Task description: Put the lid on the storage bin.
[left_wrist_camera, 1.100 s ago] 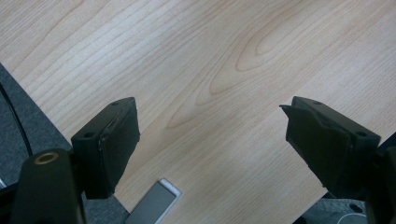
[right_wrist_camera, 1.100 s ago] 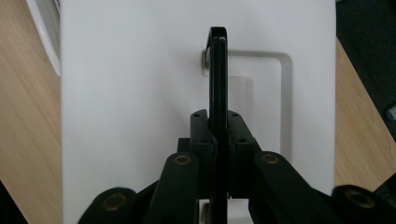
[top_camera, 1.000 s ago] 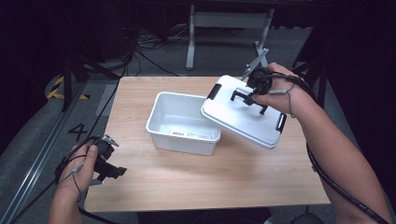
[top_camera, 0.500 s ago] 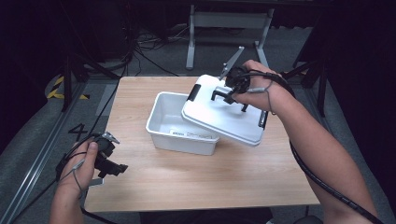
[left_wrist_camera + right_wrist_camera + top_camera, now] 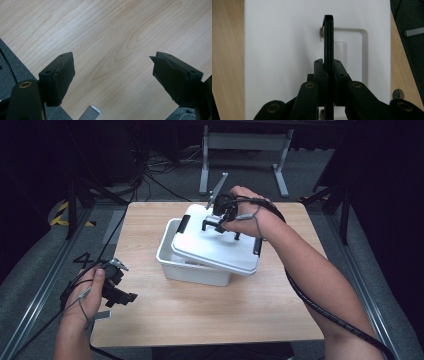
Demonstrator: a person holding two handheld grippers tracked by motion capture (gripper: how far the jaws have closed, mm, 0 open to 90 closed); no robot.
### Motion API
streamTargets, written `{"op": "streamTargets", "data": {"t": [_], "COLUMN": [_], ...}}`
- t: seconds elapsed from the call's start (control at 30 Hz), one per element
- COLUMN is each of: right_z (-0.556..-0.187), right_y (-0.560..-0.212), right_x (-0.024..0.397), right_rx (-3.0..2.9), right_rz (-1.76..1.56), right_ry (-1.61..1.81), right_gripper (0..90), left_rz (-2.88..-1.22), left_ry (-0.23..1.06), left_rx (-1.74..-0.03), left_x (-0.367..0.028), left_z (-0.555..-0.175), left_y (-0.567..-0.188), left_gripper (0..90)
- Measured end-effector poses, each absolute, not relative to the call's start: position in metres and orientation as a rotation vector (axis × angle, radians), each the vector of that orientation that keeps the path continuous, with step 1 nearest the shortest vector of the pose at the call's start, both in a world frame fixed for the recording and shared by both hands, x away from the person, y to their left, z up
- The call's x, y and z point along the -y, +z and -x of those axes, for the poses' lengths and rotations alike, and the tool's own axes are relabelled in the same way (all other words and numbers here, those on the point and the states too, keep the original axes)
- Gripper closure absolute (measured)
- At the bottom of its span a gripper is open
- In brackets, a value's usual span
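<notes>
High view: a white plastic storage bin (image 5: 192,265) stands near the middle of a light wooden table (image 5: 150,310). Its white lid (image 5: 220,247) lies tilted over the bin's opening, covering most of it; the left end of the bin is uncovered, and the lid's right end overhangs the bin's right rim. The lid carries 2 black end latches, 1 at the upper left (image 5: 184,222) and 1 at the right edge (image 5: 257,246).

The right gripper (image 5: 220,220), held in the person's right hand (image 5: 250,217), is above the lid's centre. Right gripper view: its 2 jaws are pressed together on the lid's black carrying handle (image 5: 328,37), which stands upright and edge-on between them, above the rectangular recess (image 5: 352,50) in the lid's top.

The left gripper (image 5: 120,295), held in the left hand (image 5: 85,295), is at the table's front left corner, well apart from the bin. Left gripper view: its 2 jaws are spread wide with nothing between them, bare wood grain (image 5: 112,37) below and the table's edge at lower left. A small pale rectangular object (image 5: 90,113) lies at that edge; what it is cannot be told.
</notes>
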State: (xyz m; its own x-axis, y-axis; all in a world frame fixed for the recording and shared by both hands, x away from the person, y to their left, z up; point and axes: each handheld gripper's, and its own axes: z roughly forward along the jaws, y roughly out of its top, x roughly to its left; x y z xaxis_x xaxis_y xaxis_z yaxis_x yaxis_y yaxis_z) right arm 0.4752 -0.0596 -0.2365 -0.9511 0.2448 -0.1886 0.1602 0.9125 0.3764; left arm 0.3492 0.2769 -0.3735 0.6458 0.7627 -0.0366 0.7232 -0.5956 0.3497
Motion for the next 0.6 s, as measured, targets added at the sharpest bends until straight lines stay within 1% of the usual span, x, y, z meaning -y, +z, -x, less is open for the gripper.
{"op": "streamTargets", "data": {"t": [0.33,0.6], "right_z": [-0.482,-0.489], "right_y": [-0.25,-0.265], "right_x": [0.024,0.008], "right_rx": [-2.873,-2.893], "right_rz": [-0.236,-0.199], "right_ry": [0.514,0.51], "right_gripper": [85.0,84.9], "left_rz": [-2.532,-2.525], "left_ry": [0.168,0.165], "left_rx": [-1.168,-1.169], "left_x": [-0.278,-0.279], "left_z": [-0.352,-0.35], "left_y": [-0.373,-0.372], "left_gripper": [18.5,18.4]}}
